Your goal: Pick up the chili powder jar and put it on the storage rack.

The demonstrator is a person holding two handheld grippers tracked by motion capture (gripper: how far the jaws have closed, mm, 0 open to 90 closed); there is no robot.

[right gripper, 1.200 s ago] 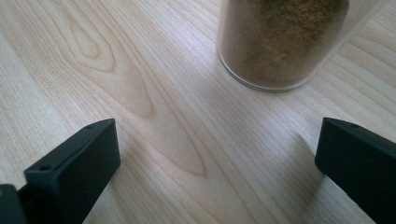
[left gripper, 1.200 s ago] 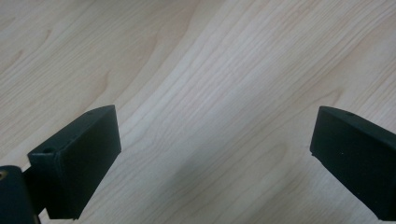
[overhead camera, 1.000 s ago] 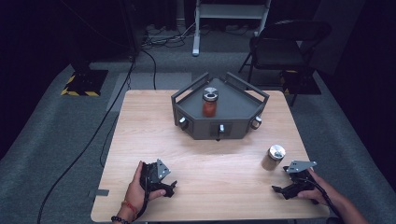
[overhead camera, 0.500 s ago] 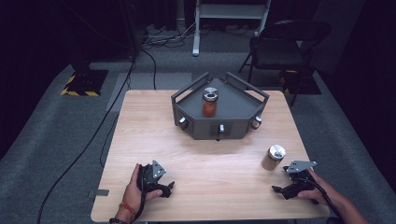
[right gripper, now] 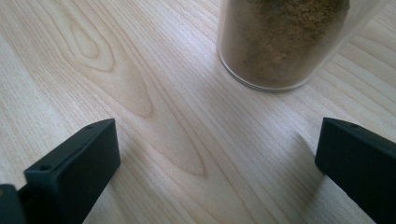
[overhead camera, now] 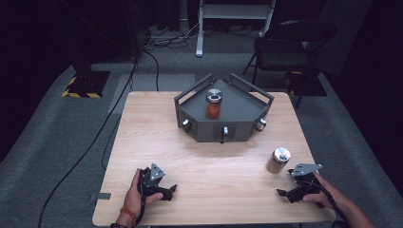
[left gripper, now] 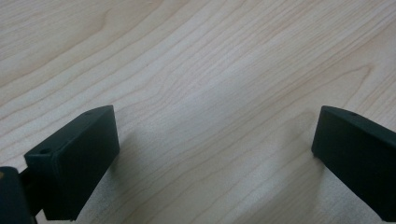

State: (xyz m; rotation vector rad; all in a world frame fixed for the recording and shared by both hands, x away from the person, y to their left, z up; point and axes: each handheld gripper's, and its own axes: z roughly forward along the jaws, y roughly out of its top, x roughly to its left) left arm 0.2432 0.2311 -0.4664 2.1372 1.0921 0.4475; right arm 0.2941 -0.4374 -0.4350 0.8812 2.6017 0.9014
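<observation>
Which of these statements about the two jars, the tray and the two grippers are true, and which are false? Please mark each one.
1. The jar with red contents stands inside the grey tray. True.
2. The jar with brown contents lies on its side. False: it stands upright on the table.
3. The right gripper has closed on the brown jar. False: its jaws are wide apart, and the jar stands ahead of them, untouched.
4. The left gripper is open over bare wood. True.
5. The brown jar is nearer the left hand. False: it stands next to the right gripper.
</observation>
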